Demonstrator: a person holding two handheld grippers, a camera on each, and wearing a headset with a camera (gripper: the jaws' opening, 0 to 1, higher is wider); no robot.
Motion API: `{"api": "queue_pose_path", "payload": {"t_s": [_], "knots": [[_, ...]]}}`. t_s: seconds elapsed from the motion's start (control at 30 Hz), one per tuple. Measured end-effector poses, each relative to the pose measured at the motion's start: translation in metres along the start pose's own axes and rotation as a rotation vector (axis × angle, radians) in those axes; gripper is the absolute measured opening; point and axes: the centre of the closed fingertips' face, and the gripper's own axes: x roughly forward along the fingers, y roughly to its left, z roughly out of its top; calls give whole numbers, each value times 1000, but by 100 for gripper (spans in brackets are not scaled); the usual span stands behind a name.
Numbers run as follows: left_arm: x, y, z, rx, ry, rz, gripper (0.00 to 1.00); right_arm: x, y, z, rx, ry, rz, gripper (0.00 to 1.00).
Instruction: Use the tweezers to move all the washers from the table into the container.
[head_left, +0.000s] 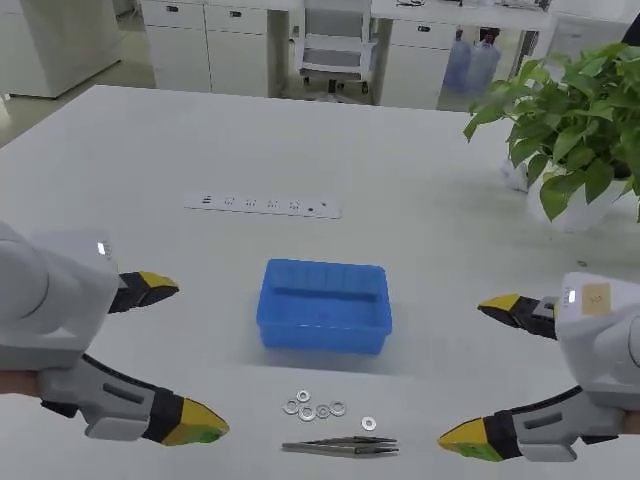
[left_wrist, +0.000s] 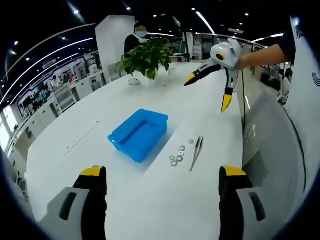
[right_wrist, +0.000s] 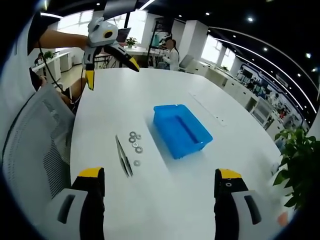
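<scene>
Head view first: where do the washers (head_left: 318, 408) lie?
— On the white bench (head_left: 200, 150), in a small loose cluster just on the near side of the blue container (head_left: 322, 335), apart from it. One washer sits a little to the right of the others, closest to the tweezers (head_left: 340, 446).
— And the tweezers themselves?
— Flat on the bench, just beside the washers on the person's side, lying crosswise. Nothing touches them.
— What about the tongs?
— Left gripper (head_left: 200, 358) hangs at the left, right gripper (head_left: 462, 372) at the right, with the container, washers and tweezers between them. Both pairs of tongs are spread wide and grip nothing.
— Anything else on the bench?
— A power strip (head_left: 265, 205) beyond the container, and a leafy potted plant (head_left: 575, 130) at the far right.
</scene>
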Motion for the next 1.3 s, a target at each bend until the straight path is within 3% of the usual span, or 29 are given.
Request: {"api": "queue_pose_path", "payload": {"t_s": [0.83,1.3], "knots": [[7,-4,-10,-6,22,-10,99,4,3,-8,1,26,28,90],[23,-25,-19,-14,42,-83,96,12,11,-13,8,33,51,85]]}}
